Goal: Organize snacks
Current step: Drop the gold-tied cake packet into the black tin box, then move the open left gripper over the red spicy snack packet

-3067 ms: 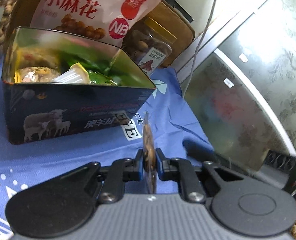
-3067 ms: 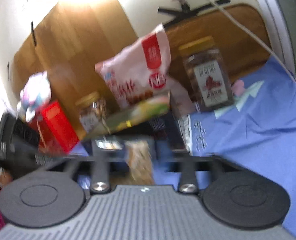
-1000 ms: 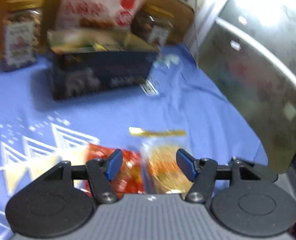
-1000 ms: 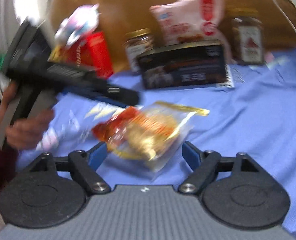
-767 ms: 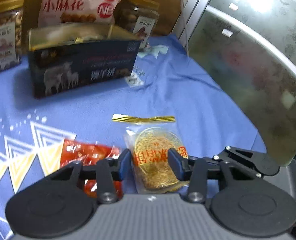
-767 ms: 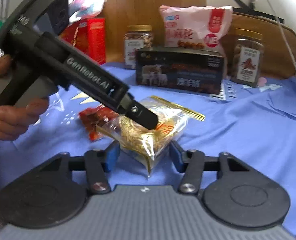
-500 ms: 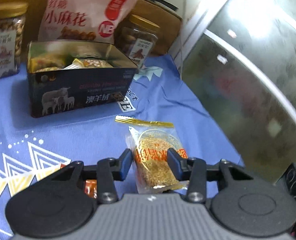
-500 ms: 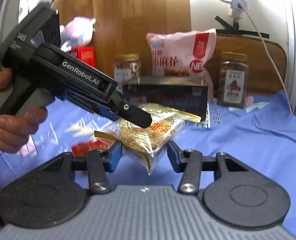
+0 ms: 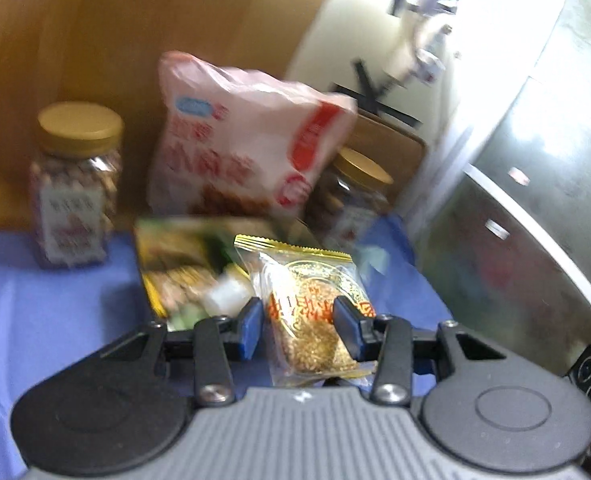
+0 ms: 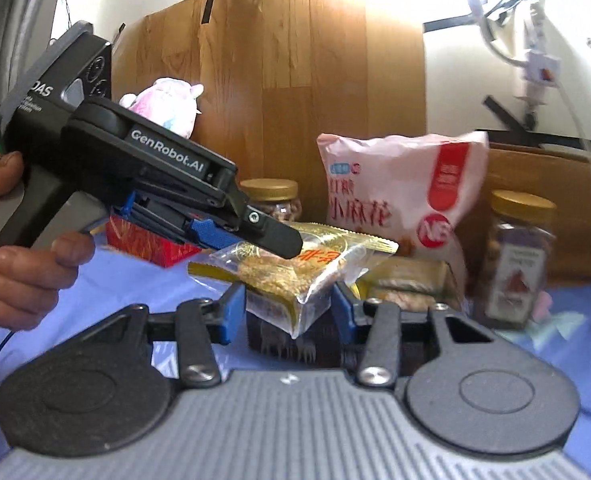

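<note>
Two-handed, holding one snack packet (image 9: 307, 304) up off the blue cloth (image 9: 55, 300), close to the open tin (image 10: 279, 342) and overlapping it in both views. Pinching the packet's sides with the left claw (image 9: 299, 330), set narrow, blue pads (image 9: 251, 330) pressing in on the clear wrapper around the round golden cake. Pinching the same packet from another side with the right claw (image 10: 287, 312), likewise narrow, pads bearing against the wrapper's lower corner. Keeping the gold-trimmed end of the wrapper pointing away towards the tin in the left view, and hanging one clear corner down between the right fingers. Showing, in the right view, the left claw's black finger lying across the top of the packet, with a hand (image 10: 19, 264) wrapping round its grey handle at the left edge. Looking into the tin from the left view and finding it already holding other wrapped snacks, though blurring too much to tell them apart. Standing behind the tin: a tall pink bag (image 9: 247, 152) leaning against a wooden board (image 10: 295, 80), flanked by a gold-lidded jar (image 9: 75, 188) on one side and a second jar (image 9: 355, 200) on the other. Sitting further off to the left in the right view: a red box (image 10: 147, 240) and a pink plush toy (image 10: 167, 104).
</note>
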Demonstrator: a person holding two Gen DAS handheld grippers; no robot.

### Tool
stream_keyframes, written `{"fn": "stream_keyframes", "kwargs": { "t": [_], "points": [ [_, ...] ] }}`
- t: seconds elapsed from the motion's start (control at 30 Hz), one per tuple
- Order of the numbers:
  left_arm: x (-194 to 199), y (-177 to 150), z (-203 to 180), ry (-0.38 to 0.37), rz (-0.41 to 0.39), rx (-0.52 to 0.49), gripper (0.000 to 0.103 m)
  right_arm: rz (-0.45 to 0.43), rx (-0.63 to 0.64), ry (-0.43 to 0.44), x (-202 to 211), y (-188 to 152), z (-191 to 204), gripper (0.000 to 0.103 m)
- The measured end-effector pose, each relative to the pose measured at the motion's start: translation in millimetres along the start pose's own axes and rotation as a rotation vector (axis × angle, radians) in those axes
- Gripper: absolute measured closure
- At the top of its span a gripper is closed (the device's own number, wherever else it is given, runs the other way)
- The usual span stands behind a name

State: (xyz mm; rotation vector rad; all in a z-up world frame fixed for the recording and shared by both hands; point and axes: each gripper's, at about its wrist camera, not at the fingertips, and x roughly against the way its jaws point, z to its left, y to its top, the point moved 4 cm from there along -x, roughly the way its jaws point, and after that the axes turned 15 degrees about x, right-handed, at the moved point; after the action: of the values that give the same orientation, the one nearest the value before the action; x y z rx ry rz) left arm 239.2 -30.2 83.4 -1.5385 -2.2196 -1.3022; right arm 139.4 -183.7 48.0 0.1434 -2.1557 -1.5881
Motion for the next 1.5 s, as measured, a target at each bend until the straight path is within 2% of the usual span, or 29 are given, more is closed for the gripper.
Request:
{"fn": "stream_keyframes", "kwargs": {
  "t": [0.13, 0.2, 0.3, 0.47, 0.57, 0.7, 0.8, 0.93, 1.07, 1.17, 1.23, 1.3, 1.43, 1.5],
  "points": [
    [-24, 21, 16, 0.071, -0.008, 0.006, 0.064, 0.037, -0.023, 0.024, -41, 2, -13, 0.053],
    [-39, 25, 25, 0.123, -0.011, -0.003, 0.064, 0.061, 0.001, -0.016, -60, -2, -15, 0.053],
    [-46, 27, 33, 0.221, -0.06, -0.043, 0.064, 0.071, 0.032, -0.121, -68, -9, -18, 0.053],
    [-19, 17, 35, 0.182, -0.103, -0.067, 0.063, 0.033, -0.096, -0.138, -36, -18, -34, 0.053],
    [2, -2, 34, 0.152, -0.092, -0.078, 0.062, 0.038, -0.177, -0.118, -6, -31, -32, 0.053],
    [18, -44, 37, 0.117, -0.013, -0.096, 0.057, 0.102, -0.295, -0.014, 23, -61, -14, 0.05],
    [21, -75, 43, 0.116, 0.058, -0.109, 0.057, 0.155, -0.335, 0.064, 37, -81, 11, 0.044],
    [26, -107, 55, 0.116, 0.111, -0.095, 0.05, 0.214, -0.262, 0.128, 42, -87, 54, 0.032],
    [31, -126, 64, 0.114, 0.139, -0.058, 0.05, 0.261, -0.136, 0.156, 38, -86, 92, 0.027],
    [32, -135, 67, 0.105, 0.154, -0.031, 0.049, 0.274, -0.046, 0.144, 37, -83, 111, 0.023],
    [30, -142, 67, 0.11, 0.17, -0.024, 0.049, 0.279, 0.009, 0.116, 36, -82, 118, 0.022],
    [28, -148, 64, 0.118, 0.153, -0.037, 0.048, 0.281, 0.039, 0.098, 36, -83, 120, 0.022],
    [26, -159, 52, 0.086, 0.156, -0.035, 0.048, 0.288, 0.016, 0.069, 37, -85, 113, 0.022],
    [23, -165, 43, 0.109, 0.141, -0.062, 0.048, 0.294, 0.008, 0.047, 39, -87, 109, 0.022]
  ]
}}
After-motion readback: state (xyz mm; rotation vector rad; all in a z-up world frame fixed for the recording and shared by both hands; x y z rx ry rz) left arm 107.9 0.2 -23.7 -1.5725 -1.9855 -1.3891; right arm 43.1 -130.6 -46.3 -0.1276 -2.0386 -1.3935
